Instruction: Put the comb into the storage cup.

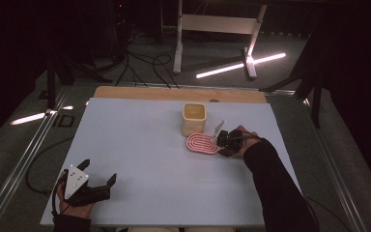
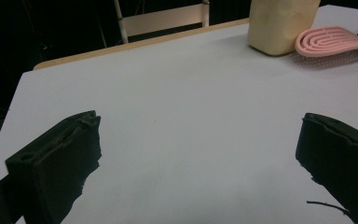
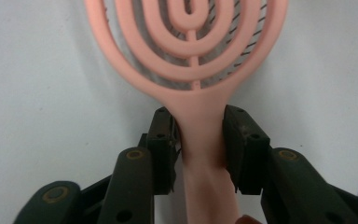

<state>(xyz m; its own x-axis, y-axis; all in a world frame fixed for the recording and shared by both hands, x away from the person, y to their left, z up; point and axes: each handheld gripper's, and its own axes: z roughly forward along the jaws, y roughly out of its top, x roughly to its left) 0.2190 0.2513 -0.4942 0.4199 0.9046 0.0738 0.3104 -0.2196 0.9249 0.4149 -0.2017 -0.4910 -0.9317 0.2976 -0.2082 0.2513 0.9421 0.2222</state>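
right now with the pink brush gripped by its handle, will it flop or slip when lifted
The pink brush looks like moulded plastic, so probably stiff, not floppy. Its open looped head suggests it is light. The right gripper pinches the smooth handle from both sides, so it might pivot or slip slightly; lying flat on the table, it seems unlikely to roll.

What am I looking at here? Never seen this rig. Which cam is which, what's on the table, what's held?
No robot arm here: a person holds a hand-held two-jaw gripper in each hand. The high view looks down on the table from the person's side. The other two pictures come from cameras riding on each gripper, looking along its black jaws.

On the table stand a cream cup and, right beside it, a pink brush lying bristles down.

The right gripper has its jaws on either side of the brush's handle, pads against it, so it grips the brush. The left gripper rests near the table's front left corner, jaws wide apart, nothing between them. Its view shows the cup and brush far off.
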